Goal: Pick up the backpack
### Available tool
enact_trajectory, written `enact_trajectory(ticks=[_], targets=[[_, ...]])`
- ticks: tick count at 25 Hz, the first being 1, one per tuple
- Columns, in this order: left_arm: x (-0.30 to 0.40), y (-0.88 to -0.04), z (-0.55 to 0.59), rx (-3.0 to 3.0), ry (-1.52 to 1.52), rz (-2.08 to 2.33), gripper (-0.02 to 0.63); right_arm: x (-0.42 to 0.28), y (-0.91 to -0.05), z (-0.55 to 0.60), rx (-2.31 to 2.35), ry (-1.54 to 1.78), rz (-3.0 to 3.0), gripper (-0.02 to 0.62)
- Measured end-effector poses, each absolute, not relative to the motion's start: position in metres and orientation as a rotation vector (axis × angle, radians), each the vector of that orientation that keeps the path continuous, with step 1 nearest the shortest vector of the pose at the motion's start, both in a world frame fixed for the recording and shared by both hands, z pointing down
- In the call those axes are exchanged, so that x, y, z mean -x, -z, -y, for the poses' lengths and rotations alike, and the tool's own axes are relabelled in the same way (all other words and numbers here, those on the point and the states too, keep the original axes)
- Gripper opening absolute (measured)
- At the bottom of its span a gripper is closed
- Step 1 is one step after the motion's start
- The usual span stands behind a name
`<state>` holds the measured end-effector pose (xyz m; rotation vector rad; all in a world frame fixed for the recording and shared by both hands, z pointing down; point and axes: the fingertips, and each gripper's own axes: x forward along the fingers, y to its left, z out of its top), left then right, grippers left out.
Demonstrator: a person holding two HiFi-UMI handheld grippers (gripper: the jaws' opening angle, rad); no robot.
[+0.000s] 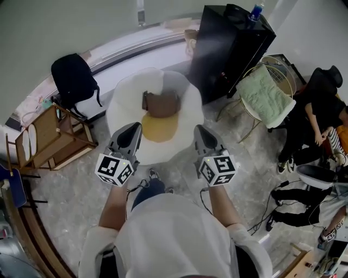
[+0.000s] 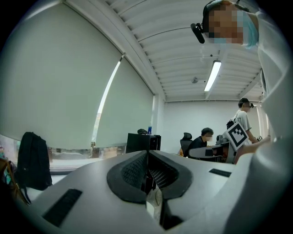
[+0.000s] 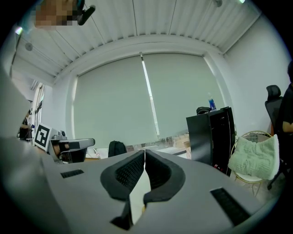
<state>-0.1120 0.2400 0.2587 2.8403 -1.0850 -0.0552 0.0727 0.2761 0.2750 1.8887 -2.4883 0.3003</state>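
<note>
A black backpack [image 1: 74,80] stands upright by the window ledge at the upper left; it also shows as the black backpack [image 2: 32,161] at the left edge and the black backpack [image 3: 116,148] far off near the middle. A brown bag [image 1: 161,104] lies on a white and yellow egg-shaped cushion [image 1: 122,108] straight ahead. My left gripper [image 1: 134,129] and right gripper [image 1: 199,131] hover side by side over the cushion's near edge, pointing forward. The left gripper [image 2: 147,156] is shut and holds nothing. The right gripper [image 3: 144,155] is also shut with nothing in it.
A black cabinet [image 1: 232,48] with a blue bottle [image 1: 255,12] on top stands behind the cushion on the right. Beside it is a wire chair with a green pad [image 1: 265,92]. A wooden rack [image 1: 50,134] stands left. People [image 1: 321,117] sit at the right; cables [image 1: 272,201] trail over the floor.
</note>
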Motion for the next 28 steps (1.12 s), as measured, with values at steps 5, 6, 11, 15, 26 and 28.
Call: enact_trajectory(ticks=[5, 6, 11, 15, 26, 28], targets=[[0.105, -0.258, -0.207, -2.865, 0.042, 1.018, 0.038, -0.074, -0.273, -0.245, -1.916, -0.298, 2.457, 0.029], [0.105, -0.257, -0.198, -2.868, 0.041, 1.014, 0.038, -0.074, -0.272, -0.238, -1.923, -0.3, 2.454, 0.029], [0.117, -0.25, -0.16, -2.877, 0.064, 0.998, 0.038, -0.063, -0.267, -0.205, -1.952, -0.294, 2.439, 0.029], [0.122, -0.248, -0.138, -2.885, 0.069, 0.964, 0.038, -0.061, -0.266, -0.185, -1.99, -0.296, 2.42, 0.029], [0.099, -0.252, -0.107, -2.867, 0.044, 0.98, 0.038, -0.079, -0.272, -0.147, -1.934, -0.312, 2.438, 0.029], [0.093, -0.251, -0.101, -2.857, 0.043, 1.014, 0.038, -0.087, -0.272, -0.138, -1.907, -0.313, 2.456, 0.029]])
